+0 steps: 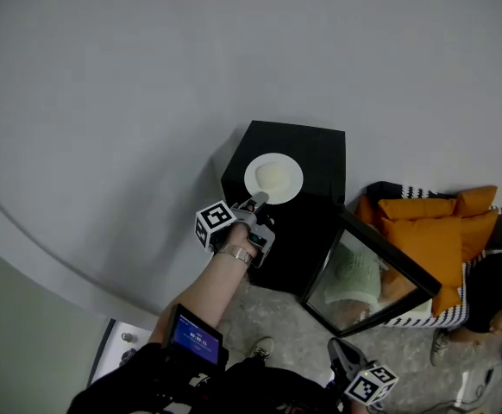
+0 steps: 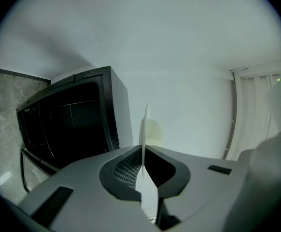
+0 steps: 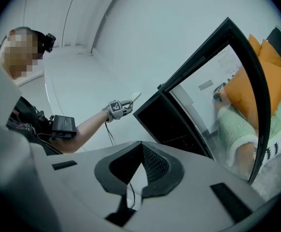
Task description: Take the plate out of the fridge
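Observation:
A small black fridge (image 1: 313, 149) stands against the wall with its glass door (image 1: 367, 287) swung open to the right. My left gripper (image 1: 258, 200) is shut on the rim of a white plate (image 1: 273, 178), which hangs outside the fridge, over its top. In the left gripper view the plate (image 2: 144, 129) shows edge-on, pinched between the jaws (image 2: 143, 149), with the fridge (image 2: 68, 124) to the left. My right gripper (image 1: 337, 352) is low at the front with its jaws shut (image 3: 141, 144) and nothing between them; its view shows the plate (image 3: 136, 97), the fridge (image 3: 169, 122) and the door (image 3: 237, 47).
Orange cushions (image 1: 432, 231) lie right of the open door, and a person in striped clothing (image 1: 492, 291) is beside them. The floor (image 1: 277, 317) is speckled stone. A small screen device (image 1: 195, 335) is strapped to my left forearm. Pale curtains (image 2: 256, 110) hang at the right.

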`<state>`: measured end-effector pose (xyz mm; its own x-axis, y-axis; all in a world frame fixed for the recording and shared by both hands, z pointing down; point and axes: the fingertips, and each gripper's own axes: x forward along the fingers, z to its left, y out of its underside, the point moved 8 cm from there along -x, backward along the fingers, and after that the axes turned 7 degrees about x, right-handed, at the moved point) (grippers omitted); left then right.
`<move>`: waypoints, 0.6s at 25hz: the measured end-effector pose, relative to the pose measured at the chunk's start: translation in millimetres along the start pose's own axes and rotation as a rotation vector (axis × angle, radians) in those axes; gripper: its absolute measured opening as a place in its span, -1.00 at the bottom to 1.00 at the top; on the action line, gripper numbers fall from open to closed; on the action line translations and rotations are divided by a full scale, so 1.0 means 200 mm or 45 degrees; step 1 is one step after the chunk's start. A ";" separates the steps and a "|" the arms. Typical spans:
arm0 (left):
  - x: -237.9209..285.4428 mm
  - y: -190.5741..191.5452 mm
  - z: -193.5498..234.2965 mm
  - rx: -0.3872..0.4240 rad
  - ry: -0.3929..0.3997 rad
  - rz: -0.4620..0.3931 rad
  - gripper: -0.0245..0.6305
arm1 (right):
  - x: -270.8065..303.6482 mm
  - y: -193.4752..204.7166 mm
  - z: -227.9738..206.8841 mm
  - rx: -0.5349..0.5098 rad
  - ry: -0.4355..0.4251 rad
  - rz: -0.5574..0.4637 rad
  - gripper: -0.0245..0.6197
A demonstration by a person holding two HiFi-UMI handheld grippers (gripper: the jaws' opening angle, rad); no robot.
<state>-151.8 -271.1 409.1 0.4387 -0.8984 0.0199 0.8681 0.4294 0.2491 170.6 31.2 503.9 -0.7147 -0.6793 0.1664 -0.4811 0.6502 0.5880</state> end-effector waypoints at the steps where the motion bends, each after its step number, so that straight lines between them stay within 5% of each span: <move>1: 0.04 0.00 0.00 -0.004 -0.018 0.001 -0.87 | -0.01 -0.01 0.00 0.003 0.009 -0.014 -0.93; 15: 0.36 -0.09 0.09 -0.019 -0.255 -0.056 -0.86 | -0.08 -0.06 -0.08 0.076 0.079 -0.217 -0.93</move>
<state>-139.8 -345.6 422.7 0.3465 -0.9161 0.2016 0.8895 0.3891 0.2396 195.7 27.7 506.5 -0.5886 -0.7998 0.1181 -0.6231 0.5419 0.5640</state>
